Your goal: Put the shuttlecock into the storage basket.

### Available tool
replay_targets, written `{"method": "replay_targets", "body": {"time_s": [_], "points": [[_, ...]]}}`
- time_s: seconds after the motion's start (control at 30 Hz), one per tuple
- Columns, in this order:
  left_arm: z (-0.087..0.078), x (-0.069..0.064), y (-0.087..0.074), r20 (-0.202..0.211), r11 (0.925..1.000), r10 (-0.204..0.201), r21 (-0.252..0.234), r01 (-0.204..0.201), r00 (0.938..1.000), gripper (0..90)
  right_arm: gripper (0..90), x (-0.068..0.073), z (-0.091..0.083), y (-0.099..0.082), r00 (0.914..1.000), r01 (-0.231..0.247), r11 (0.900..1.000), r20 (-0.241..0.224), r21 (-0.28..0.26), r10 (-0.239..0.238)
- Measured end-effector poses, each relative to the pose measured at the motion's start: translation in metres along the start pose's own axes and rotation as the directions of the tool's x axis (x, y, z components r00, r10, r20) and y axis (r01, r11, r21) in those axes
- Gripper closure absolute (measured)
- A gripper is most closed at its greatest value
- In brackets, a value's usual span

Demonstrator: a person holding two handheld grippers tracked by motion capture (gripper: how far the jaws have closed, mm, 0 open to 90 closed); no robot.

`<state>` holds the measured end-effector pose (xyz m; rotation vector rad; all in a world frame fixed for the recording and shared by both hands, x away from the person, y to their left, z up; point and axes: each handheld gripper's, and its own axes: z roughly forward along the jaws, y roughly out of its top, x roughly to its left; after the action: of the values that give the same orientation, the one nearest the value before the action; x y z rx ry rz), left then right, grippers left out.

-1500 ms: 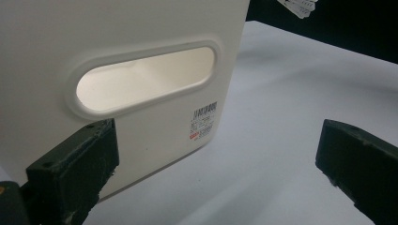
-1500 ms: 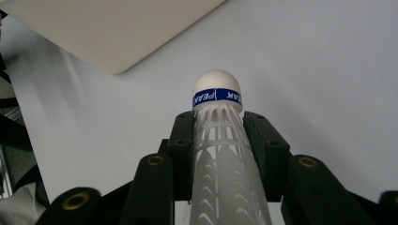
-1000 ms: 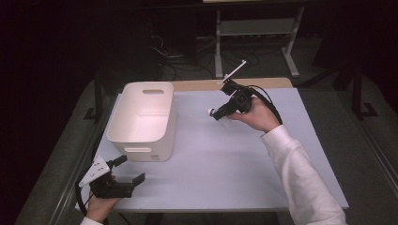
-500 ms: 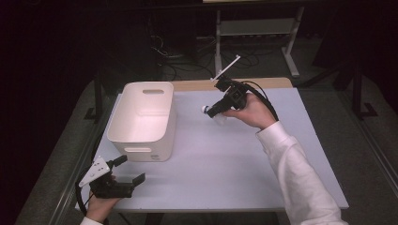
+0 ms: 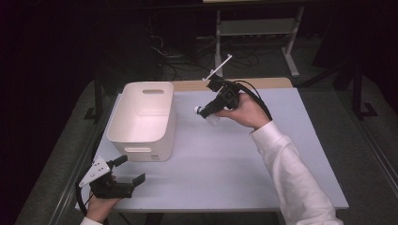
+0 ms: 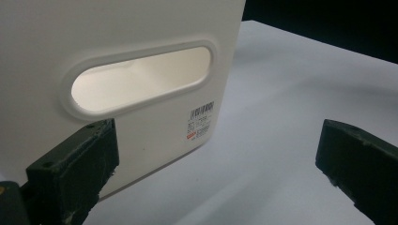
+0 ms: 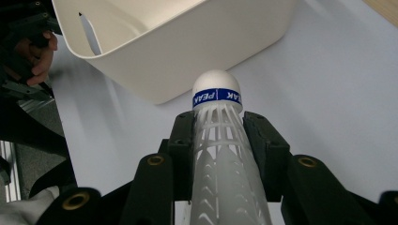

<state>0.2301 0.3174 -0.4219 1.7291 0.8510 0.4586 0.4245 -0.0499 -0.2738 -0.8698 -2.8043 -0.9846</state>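
One white shuttlecock (image 7: 218, 136) with a blue band is sitting clamped between the jaws of our right gripper (image 5: 210, 108), cork end pointing toward the white bin (image 5: 143, 119). We are holding it above the tabletop (image 5: 225, 164) near the far edge, just beside the bin's right wall. Our left gripper (image 5: 126, 171) is resting at the near left corner, jaws spread wide with nothing between them, facing the bin's handle slot (image 6: 141, 77).

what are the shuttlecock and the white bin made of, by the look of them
Shuttlecock: skirt looks like moulded white plastic, an open lattice of ribs rather than feathers; the rounded white cap with its blue band could be foam or cork, hard to tell. White bin: apparently rigid plastic with a smooth, matte finish, with moulded handle slots and softly rounded rims.
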Motion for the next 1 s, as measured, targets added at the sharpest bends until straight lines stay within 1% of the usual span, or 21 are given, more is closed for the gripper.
{"method": "replay_targets", "body": {"time_s": [0.03,0.07,0.1,0.2,0.33,0.37,0.4,0.43,0.6,0.7,0.73,0.87,1.0], "points": [[0.0,0.0,0.0,0.0,1.0,0.001,0.001,-0.001,1.0,0.0,64.1,0.001,0.0,0.001,1.0,-0.003,1.0,-0.003,-0.001,0.003],[0.0,0.0,0.0,0.0,1.0,0.001,0.001,-0.001,1.0,0.0,64.1,0.001,0.001,0.001,1.0,0.009,1.0,-0.002,-0.003,-0.009],[0.0,0.0,0.0,0.0,1.0,0.003,0.002,-0.003,1.0,0.0,64.0,0.001,0.001,0.002,0.9999,0.011,0.9999,-0.003,-0.008,-0.011],[0.0,0.0,0.0,0.0,1.0,0.0,0.0,0.0,1.0,0.0,64.0,0.003,0.002,0.004,1.0,0.005,1.0,-0.004,-0.004,-0.005],[0.001,-0.001,0.0,0.001,0.9998,-0.015,-0.014,0.015,0.9999,0.0,64.1,0.008,0.003,0.009,0.9999,0.011,0.9999,-0.011,-0.002,-0.011],[0.0,0.0,0.0,0.001,1.0,-0.006,-0.006,0.006,1.0,0.0,64.2,0.008,0.003,0.01,0.9999,0.009,1.0,-0.009,-0.003,-0.009],[0.0,0.0,0.0,0.001,1.0,-0.006,-0.006,0.006,1.0,0.0,64.3,0.009,0.003,0.011,0.9999,0.012,0.9999,-0.01,-0.001,-0.012],[-0.001,0.0,0.0,-0.002,0.9999,0.007,0.008,-0.007,1.0,0.0,64.3,0.01,0.003,0.012,0.9999,0.01,0.9999,-0.008,-0.005,-0.01],[0.0,0.001,0.0,0.001,1.0,0.007,0.005,-0.007,1.0,0.0,64.3,0.013,0.004,0.018,0.9997,0.023,0.9997,-0.012,-0.009,-0.024],[0.0,0.001,0.0,0.003,0.9998,0.021,0.003,-0.021,0.9998,0.0,64.3,0.016,0.004,0.021,0.9996,0.019,0.9998,-0.019,-0.012,-0.019],[0.0,0.001,0.0,0.002,0.9999,0.016,0.004,-0.016,0.9999,0.0,64.3,0.017,0.004,0.022,0.9994,0.027,0.9996,-0.02,-0.012,-0.027],[0.0,0.001,0.0,0.002,0.9999,0.011,0.0,-0.011,0.9999,0.0,64.3,0.019,0.006,0.024,0.9992,0.029,0.9994,-0.025,-0.017,-0.029],[0.0,0.001,0.0,0.004,0.9998,0.018,0.0,-0.018,0.9998,0.0,64.3,0.02,0.01,0.026,0.999,0.031,0.9995,-0.033,-0.011,-0.031]]}}
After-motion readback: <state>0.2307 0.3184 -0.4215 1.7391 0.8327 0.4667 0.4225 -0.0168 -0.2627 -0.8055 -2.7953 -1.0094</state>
